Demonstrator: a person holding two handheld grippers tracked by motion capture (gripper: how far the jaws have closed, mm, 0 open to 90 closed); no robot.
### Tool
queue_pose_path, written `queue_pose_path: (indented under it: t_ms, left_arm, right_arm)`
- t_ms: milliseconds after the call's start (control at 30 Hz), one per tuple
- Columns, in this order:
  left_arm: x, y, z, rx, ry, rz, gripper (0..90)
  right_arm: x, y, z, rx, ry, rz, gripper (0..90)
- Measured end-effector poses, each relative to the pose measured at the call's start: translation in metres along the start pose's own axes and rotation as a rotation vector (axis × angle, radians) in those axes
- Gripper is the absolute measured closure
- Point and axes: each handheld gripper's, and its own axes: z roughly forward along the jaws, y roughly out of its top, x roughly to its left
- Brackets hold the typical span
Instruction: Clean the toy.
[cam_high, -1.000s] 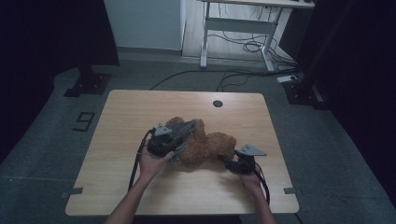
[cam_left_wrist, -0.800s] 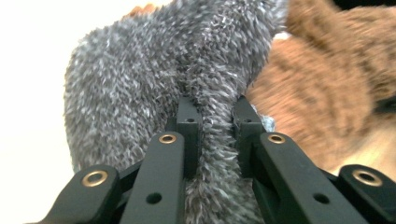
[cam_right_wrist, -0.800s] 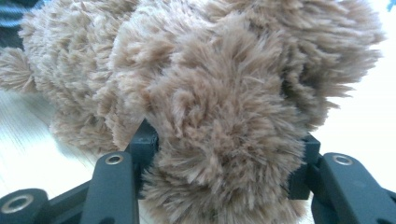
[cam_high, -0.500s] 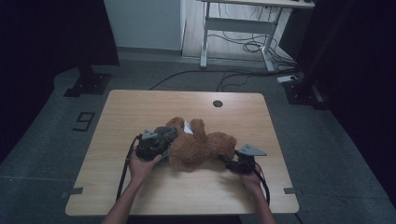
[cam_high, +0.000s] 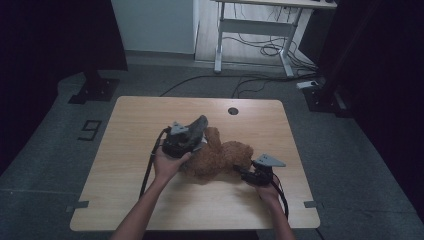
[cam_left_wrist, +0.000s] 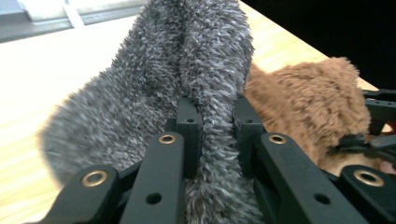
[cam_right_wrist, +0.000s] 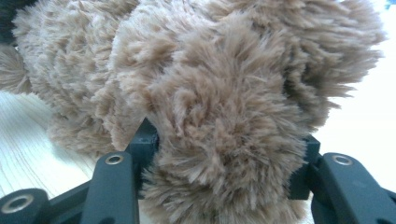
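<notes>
A brown teddy bear (cam_high: 220, 157) lies on the wooden table (cam_high: 140, 120). My left gripper (cam_high: 194, 132) is shut on a grey fuzzy cloth piece (cam_high: 200, 123), held up just above the bear's left end. In the left gripper view the grey fuzzy piece (cam_left_wrist: 154, 84) is pinched between the jaws of the left gripper (cam_left_wrist: 215, 116), with the bear (cam_left_wrist: 308, 107) behind it to the right. My right gripper (cam_high: 245, 174) rests low at the bear's right end. Its jaws clamp a thick lobe of the bear's fur (cam_right_wrist: 224, 93) in the right gripper view (cam_right_wrist: 224, 149).
A round cable hole (cam_high: 233, 110) sits near the table's far edge. Behind the table stand a white desk frame (cam_high: 250, 35) with cables on the floor and a black stand base (cam_high: 95, 90). Bare tabletop (cam_right_wrist: 28, 140) lies left of the bear.
My left gripper swung left off the bear with the grey piece, then came back right and higher. The right gripper and the bear's right end stayed put.
</notes>
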Motion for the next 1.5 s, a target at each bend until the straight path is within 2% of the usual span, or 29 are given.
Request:
queue_pose_path:
  t_ms: [100, 200, 300, 400, 500, 633, 800, 933, 1000, 1067, 1167, 1300, 1500]
  left_arm:
    - [-0.005, -0.004, 0.016, 0.028, -0.006, -0.007, 76.3]
    - [-0.009, -0.013, 0.018, 0.028, 0.007, 0.036, 76.6]
    - [-0.008, -0.022, 0.013, 0.027, -0.014, 0.032, 77.4]
    - [-0.010, -0.031, 0.008, 0.021, -0.029, 0.034, 78.1]
    - [-0.010, -0.041, 0.003, 0.001, -0.053, 0.030, 78.4]
    - [-0.012, -0.053, -0.002, -0.020, -0.069, 0.023, 78.6]
    - [-0.019, -0.063, -0.008, -0.029, -0.089, 0.035, 78.7]
    - [-0.027, -0.075, -0.014, -0.038, -0.121, 0.045, 78.7]
    - [-0.030, -0.080, -0.015, -0.046, -0.123, 0.049, 78.6]
    - [-0.031, -0.084, -0.016, -0.051, -0.128, 0.047, 78.6]
    - [-0.035, -0.089, -0.017, -0.052, -0.132, 0.055, 78.5]
    - [-0.037, -0.093, -0.018, -0.057, -0.123, 0.057, 78.4]
    - [-0.023, -0.087, -0.022, -0.048, -0.106, 0.030, 78.1]
  right_arm:
    - [-0.001, 0.000, 0.000, 0.001, 0.003, -0.001, 44.3]
    - [-0.001, 0.000, 0.000, 0.005, 0.008, 0.003, 42.8]
    - [-0.002, 0.000, 0.000, 0.001, 0.014, 0.017, 37.1]
    - [-0.002, 0.000, -0.002, 0.011, 0.024, 0.031, 26.4]
    - [-0.003, 0.000, -0.003, 0.038, 0.048, 0.073, 18.4]
    - [-0.007, 0.003, -0.006, 0.070, 0.090, 0.111, 12.9]
    - [-0.004, 0.013, -0.016, 0.032, 0.110, 0.128, 9.5]
    - [-0.002, 0.013, -0.013, 0.042, 0.113, 0.129, 6.5]
    - [0.001, 0.011, -0.009, 0.052, 0.103, 0.112, 7.9]
    - [0.007, 0.006, -0.006, 0.063, 0.073, 0.072, 14.8]
    - [0.011, 0.001, -0.003, 0.077, 0.034, 0.055, 25.2]
    - [0.015, -0.001, -0.003, 0.081, 0.017, 0.043, 35.1]
    - [0.024, 0.000, 0.013, 0.052, -0.011, 0.010, 40.0]
